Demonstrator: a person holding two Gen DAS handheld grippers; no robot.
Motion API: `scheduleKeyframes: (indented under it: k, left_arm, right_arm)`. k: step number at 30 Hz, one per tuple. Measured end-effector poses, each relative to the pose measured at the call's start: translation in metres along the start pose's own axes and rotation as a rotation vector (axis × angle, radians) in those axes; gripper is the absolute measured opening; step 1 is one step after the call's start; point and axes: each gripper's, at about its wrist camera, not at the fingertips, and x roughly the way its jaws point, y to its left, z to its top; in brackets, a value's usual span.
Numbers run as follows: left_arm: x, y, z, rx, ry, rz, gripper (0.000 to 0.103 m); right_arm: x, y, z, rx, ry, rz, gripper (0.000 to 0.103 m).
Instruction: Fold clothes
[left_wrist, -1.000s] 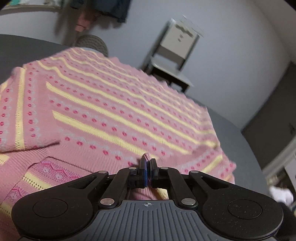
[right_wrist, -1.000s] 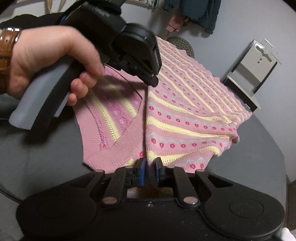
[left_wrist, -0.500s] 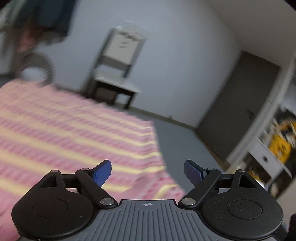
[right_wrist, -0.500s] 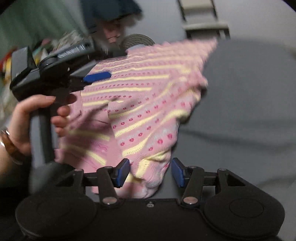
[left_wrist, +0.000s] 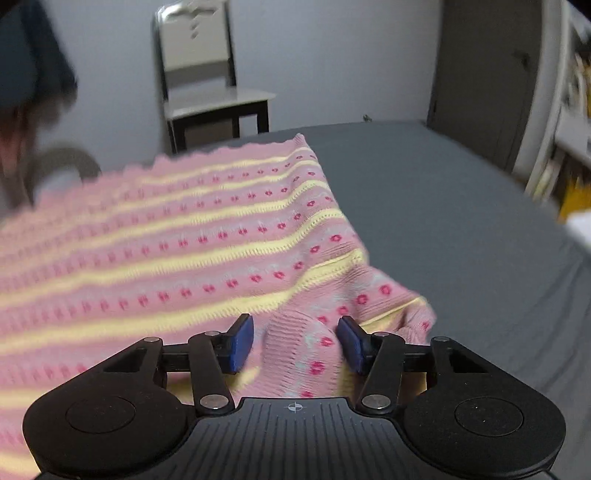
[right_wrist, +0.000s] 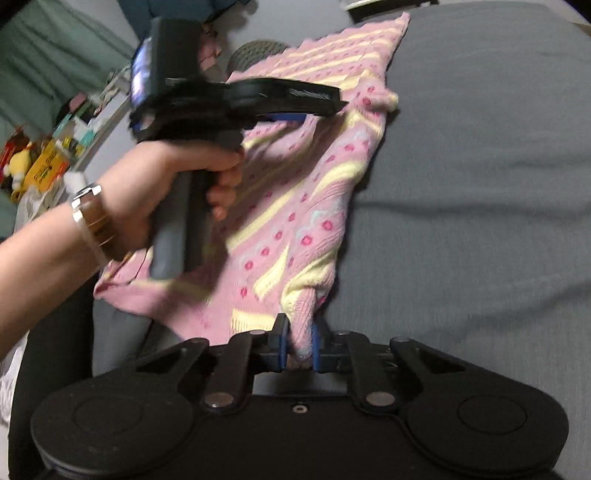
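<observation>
Pink sweater (left_wrist: 207, 236) runs toward twelve o'clock from both grippers: left gripper (left_wrist: 295, 341) gapes around a fold, right gripper (right_wrist: 298, 341) pinches its corner.

Dim, even indoor light — soft shadows, no glare; motion blur smears both views; fisheye curvature bends the edges.

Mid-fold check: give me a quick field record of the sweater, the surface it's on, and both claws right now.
garment: pink knit sweater with yellow stripes, partly folded, edge bunched near both claws
surface: grey table
left claw: open, blue pads either side of a raised sweater fold, not closed on it
right claw: shut on a bunched sweater edge
left hand: gripping the left claw's handle above the sweater
background: chair by the wall
</observation>
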Motion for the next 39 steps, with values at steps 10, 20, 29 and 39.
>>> scheduleKeyframes:
  k: [10, 20, 29, 39]
  left_arm:
    - [-0.034, 0.033, 0.018, -0.158, -0.150, -0.161, 0.053]
    - [-0.041, 0.037, -0.033, -0.215, -0.072, -0.458, 0.053]
    - [-0.015, 0.020, -0.042, -0.296, -0.015, -0.372, 0.053]
    - [-0.166, 0.091, -0.115, -0.458, -0.138, -0.335, 0.071]
  right_arm:
    - [-0.008, -0.010, 0.004, 0.061, -0.021, 0.023, 0.029]
    - [-0.007, -0.025, 0.013, 0.141, -0.144, 0.005, 0.041]
    - [-0.008, -0.034, 0.001, 0.194, -0.069, 0.024, 0.012]
    - [-0.045, -0.039, -0.010, 0.261, -0.322, 0.160, 0.042]
